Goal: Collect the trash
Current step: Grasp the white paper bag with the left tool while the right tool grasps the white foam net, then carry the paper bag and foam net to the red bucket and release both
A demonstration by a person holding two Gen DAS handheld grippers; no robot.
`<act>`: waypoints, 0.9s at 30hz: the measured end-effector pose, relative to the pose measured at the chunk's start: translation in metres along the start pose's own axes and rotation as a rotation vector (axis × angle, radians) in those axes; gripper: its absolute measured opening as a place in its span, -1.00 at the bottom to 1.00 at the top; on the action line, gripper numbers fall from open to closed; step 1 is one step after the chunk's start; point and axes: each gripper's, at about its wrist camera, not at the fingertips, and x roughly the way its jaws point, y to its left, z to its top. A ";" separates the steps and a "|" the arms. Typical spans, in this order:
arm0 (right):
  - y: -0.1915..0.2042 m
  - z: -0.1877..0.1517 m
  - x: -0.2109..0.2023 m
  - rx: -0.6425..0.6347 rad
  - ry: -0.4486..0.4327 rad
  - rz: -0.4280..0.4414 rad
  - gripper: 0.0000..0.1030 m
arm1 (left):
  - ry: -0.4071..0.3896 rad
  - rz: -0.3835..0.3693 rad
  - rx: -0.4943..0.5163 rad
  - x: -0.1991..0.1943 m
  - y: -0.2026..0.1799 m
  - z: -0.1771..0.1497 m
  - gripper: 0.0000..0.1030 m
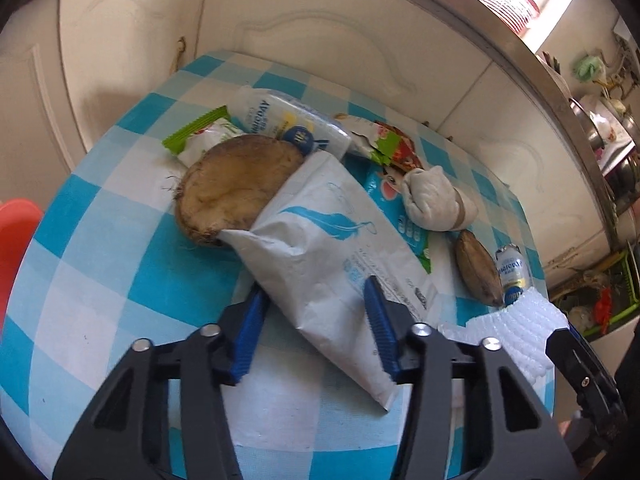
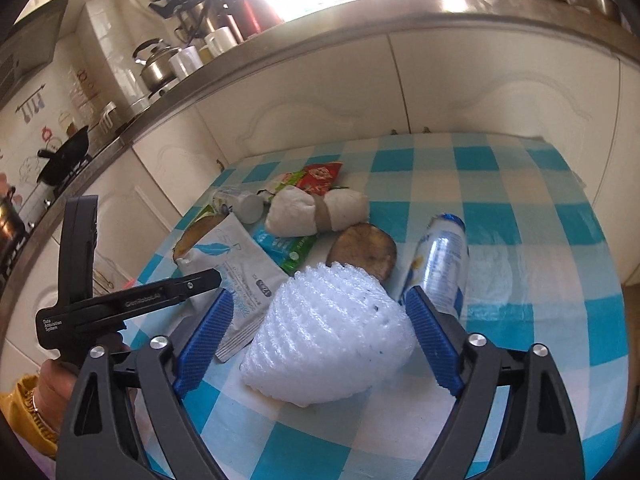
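A white paper bag with a blue feather print (image 1: 320, 248) lies on the blue-checked tablecloth (image 1: 112, 240), partly over a brown round husk (image 1: 236, 188). My left gripper (image 1: 316, 328) straddles the bag's near end, jaws partly apart, pads not clearly pressing. In the right wrist view a white foam net (image 2: 328, 328) sits between the wide-apart pads of my right gripper (image 2: 318, 340), with a gap on the left side. Close by are a drink can (image 2: 440, 264), a brown peel piece (image 2: 364, 252), a tied white bundle (image 2: 316, 212), a plastic bottle (image 1: 288, 120) and wrappers (image 1: 392, 144).
Cream cabinet doors (image 1: 320, 40) and a steel-edged counter (image 2: 320, 32) with a kettle and cups stand behind the table. An orange stool (image 1: 16, 240) is at the left. The tablecloth's right half (image 2: 540, 240) holds nothing beyond the can. A hand with a yellow sleeve (image 2: 24, 408) holds the left gripper.
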 end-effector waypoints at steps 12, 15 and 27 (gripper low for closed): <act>0.025 -0.031 -0.005 0.039 -0.023 -0.083 -0.25 | -0.071 -0.089 0.045 -0.014 0.013 -0.009 -0.67; 0.020 -0.031 -0.011 0.106 -0.021 -0.066 -0.34 | -0.069 -0.124 0.033 -0.020 0.018 -0.010 -0.76; 0.054 -0.010 -0.051 0.056 -0.090 -0.085 -0.37 | -0.166 -0.199 0.022 -0.087 0.042 -0.017 -0.83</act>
